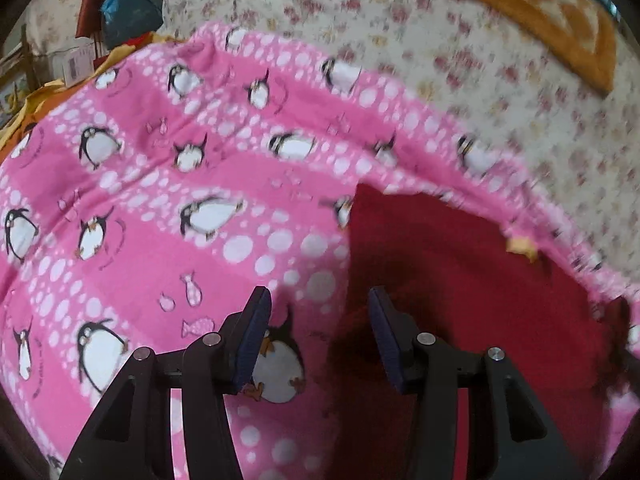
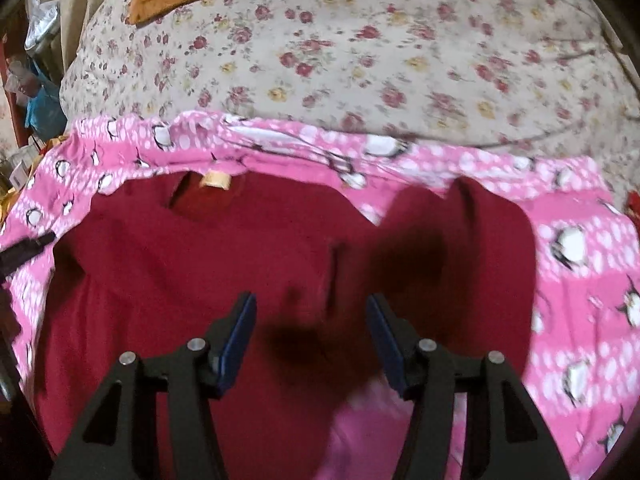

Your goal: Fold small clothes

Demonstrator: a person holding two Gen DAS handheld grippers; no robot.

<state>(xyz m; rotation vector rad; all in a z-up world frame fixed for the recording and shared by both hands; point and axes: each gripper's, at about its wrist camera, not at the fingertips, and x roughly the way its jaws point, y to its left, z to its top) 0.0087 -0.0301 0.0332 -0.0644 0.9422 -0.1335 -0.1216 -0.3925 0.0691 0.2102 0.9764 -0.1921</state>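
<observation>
Both tools spread, empty (frames blurred); red garment (image 2: 224, 264) hem cut off below.

we are in a home, in a bedroom by the look of it: a floral bedsheet (image 2: 360, 48) covers a soft bed, a pink penguin-print blanket (image 1: 160, 200) lies spread over it, an orange patterned blanket (image 1: 540, 12) sits near its far edge, and bags and household clutter (image 1: 120, 12) crowd the far left corner.
</observation>
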